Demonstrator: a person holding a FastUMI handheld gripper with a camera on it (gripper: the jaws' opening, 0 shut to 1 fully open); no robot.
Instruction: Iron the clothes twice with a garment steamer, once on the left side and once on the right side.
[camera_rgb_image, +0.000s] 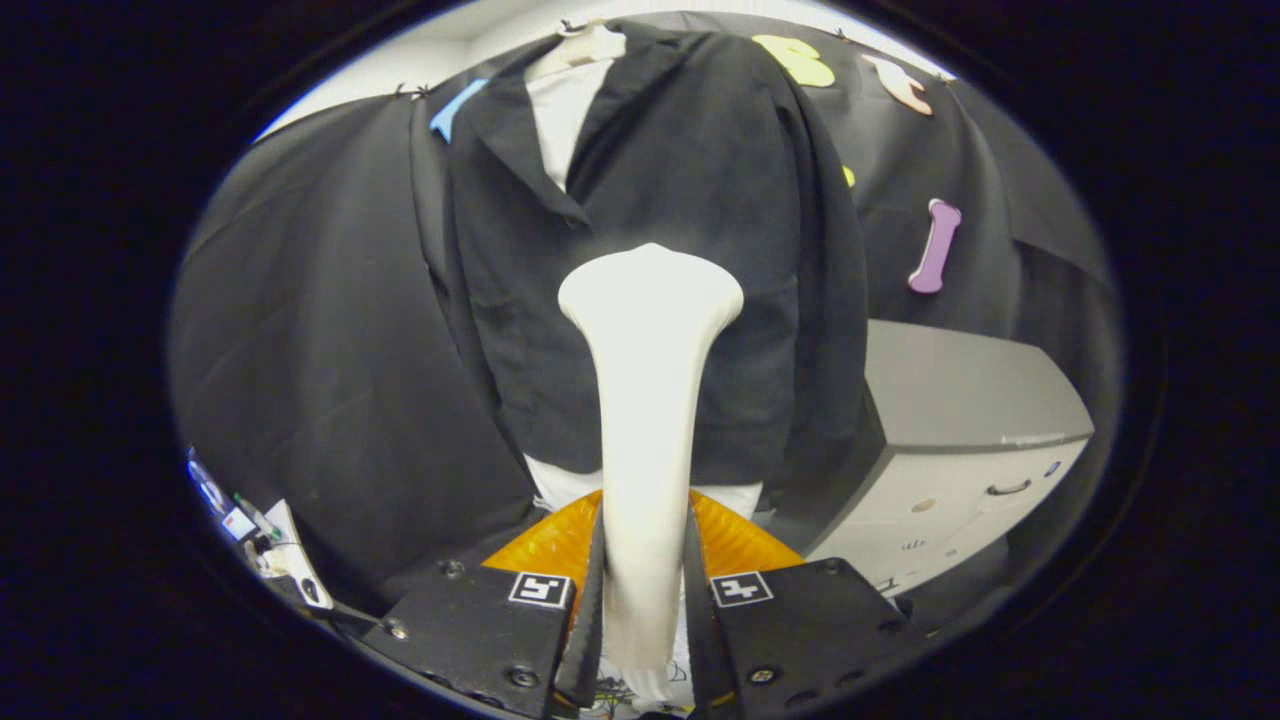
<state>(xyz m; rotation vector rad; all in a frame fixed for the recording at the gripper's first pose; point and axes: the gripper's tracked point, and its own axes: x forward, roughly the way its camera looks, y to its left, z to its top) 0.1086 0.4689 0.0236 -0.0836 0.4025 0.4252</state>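
Gripper (645, 590) clenched on white flared-head plastic steamer (648, 400); head at black hanging jacket (690, 200), 12 o'clock. Ironing pass underway, likely; side unclear; next, steady stroke.

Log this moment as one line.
tool shut on white plastic steamer | steamer head at hanging black jacket front, middle | grey cabinet beside

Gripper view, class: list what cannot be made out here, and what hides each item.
- Steamer head face: turned away toward the black jacket.
- Contact between head and jacket: covered by the head itself.
- Steamer handle base: hidden between the shut gripper fingers.
- White shirt: mostly under the jacket.
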